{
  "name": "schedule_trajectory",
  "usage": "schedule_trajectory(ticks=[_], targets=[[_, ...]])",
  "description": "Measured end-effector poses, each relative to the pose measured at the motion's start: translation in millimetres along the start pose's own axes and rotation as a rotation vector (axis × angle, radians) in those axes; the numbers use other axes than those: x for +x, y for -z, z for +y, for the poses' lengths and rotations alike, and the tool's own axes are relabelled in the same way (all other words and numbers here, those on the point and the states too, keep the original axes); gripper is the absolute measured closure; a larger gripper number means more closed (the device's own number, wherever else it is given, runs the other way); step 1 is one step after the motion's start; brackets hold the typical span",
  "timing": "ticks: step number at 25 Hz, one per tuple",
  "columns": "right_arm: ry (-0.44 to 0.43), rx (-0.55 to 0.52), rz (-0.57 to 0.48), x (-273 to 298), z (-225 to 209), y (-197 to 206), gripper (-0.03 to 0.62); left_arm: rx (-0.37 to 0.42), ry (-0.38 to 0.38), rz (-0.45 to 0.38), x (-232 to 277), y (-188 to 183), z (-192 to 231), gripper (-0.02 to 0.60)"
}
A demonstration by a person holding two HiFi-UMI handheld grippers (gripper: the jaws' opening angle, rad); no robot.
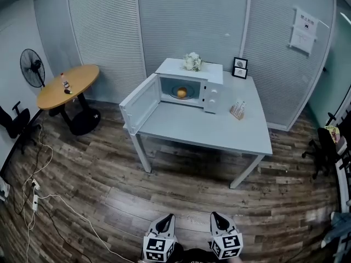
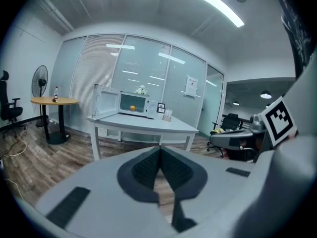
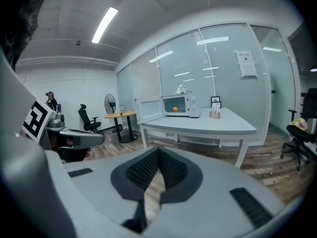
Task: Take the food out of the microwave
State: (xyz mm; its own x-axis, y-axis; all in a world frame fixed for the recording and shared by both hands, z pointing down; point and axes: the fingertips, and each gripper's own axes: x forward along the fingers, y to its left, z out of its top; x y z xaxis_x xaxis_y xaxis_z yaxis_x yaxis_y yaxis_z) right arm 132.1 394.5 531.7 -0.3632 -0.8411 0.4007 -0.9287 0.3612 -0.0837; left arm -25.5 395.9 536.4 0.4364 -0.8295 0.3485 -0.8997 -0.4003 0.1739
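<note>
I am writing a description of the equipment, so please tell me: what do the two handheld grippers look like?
Both the left gripper and the right gripper have pale grey bodies tapering to dark pointed jaws. Each carries a white cube printed with black square markers. The pads are black and ribbed, and dark rectangular strips sit on the grey shells.

Left gripper: I hold it low, pointing forward — jaws pressed together, nothing between.
Right gripper: alongside, jaws closed too — empty.

White microwave, orange food, pale grey table, brown wood-grain floor
</note>
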Motion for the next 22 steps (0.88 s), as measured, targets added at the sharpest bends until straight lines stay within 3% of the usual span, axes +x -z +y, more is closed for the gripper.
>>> schedule_trajectory(ticks=[10, 22], targets=[[0.061, 0.027, -0.027, 44.1, 11.7, -18.6, 0.591, 0.037, 0.067, 0.006, 32.9, -18.8, 42.1, 0.574], [0.045, 0.045, 0.009, 62.7, 5.4, -14.5, 0.591, 0.015, 0.063, 0.018, 45.5, -19.0, 52.3, 0.574]])
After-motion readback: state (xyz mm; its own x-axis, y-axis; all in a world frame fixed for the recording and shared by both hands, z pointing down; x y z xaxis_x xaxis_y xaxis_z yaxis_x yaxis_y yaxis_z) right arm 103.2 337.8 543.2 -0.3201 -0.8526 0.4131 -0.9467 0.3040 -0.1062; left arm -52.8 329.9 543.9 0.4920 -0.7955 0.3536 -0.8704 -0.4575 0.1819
